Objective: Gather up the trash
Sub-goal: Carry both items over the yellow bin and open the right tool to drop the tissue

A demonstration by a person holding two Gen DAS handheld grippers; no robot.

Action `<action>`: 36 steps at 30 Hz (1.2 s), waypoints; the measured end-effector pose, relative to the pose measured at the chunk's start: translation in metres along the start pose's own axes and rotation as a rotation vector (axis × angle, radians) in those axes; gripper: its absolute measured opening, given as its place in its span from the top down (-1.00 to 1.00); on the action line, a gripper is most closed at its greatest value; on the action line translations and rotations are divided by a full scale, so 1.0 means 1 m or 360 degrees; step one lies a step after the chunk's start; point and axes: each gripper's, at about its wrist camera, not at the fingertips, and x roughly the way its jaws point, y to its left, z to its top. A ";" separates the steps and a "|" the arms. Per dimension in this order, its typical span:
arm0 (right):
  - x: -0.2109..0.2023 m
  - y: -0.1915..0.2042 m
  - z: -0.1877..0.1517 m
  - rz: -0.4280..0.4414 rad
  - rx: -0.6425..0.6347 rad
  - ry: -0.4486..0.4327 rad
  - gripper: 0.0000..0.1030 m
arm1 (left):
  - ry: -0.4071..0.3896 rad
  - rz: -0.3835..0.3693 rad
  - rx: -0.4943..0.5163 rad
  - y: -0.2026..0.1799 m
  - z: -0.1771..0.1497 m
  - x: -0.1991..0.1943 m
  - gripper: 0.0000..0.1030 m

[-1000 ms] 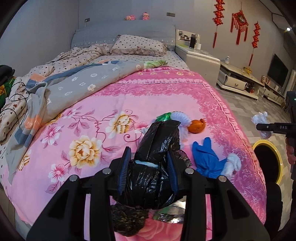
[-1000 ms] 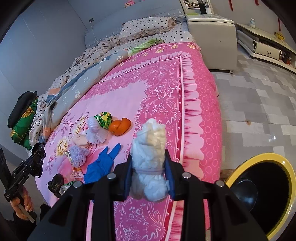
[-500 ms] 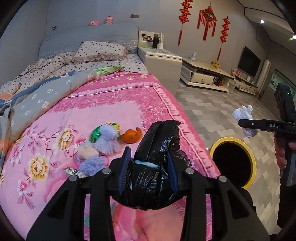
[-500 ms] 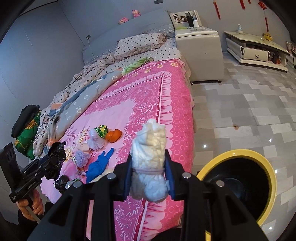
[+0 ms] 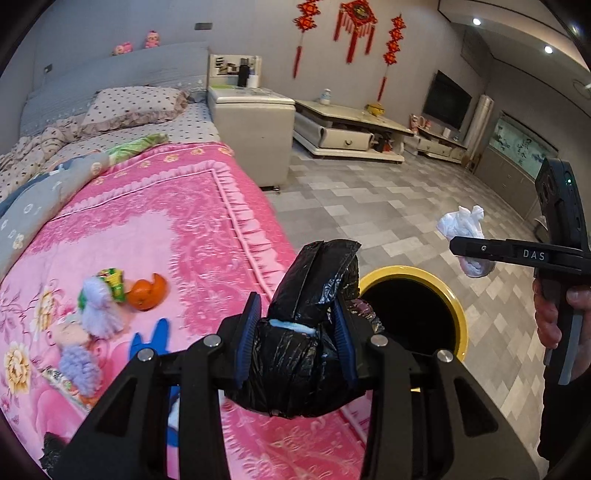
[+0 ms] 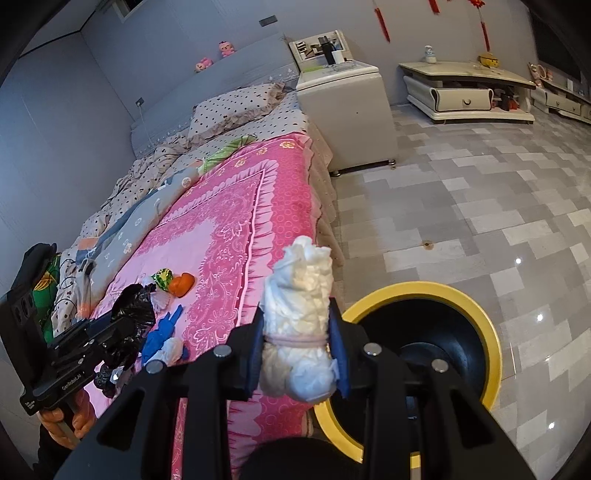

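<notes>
My left gripper (image 5: pixel 297 332) clamps the black bag bundle (image 5: pixel 306 332) at the yellow-rimmed bin (image 5: pixel 456 317)'s near rim; my right gripper (image 6: pixel 297 354) clamps the white bundle (image 6: pixel 301 325) just beside that rim. Released here, either bundle may clip the rim and land on the floor.

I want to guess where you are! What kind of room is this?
It looks like a home, a bedroom that opens onto a living room. There is a bed with a pillow, a TV on the far wall and red ornaments hanging up.

left gripper (image 5: pixel 297 334): clamped, angled down | right gripper (image 6: pixel 297 349): clamped, angled down
</notes>
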 end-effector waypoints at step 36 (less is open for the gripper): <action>0.010 -0.128 -0.030 -0.0240 0.0377 0.0034 0.17 | 0.0210 -0.0293 0.0146 -0.120 -0.004 0.127 -0.18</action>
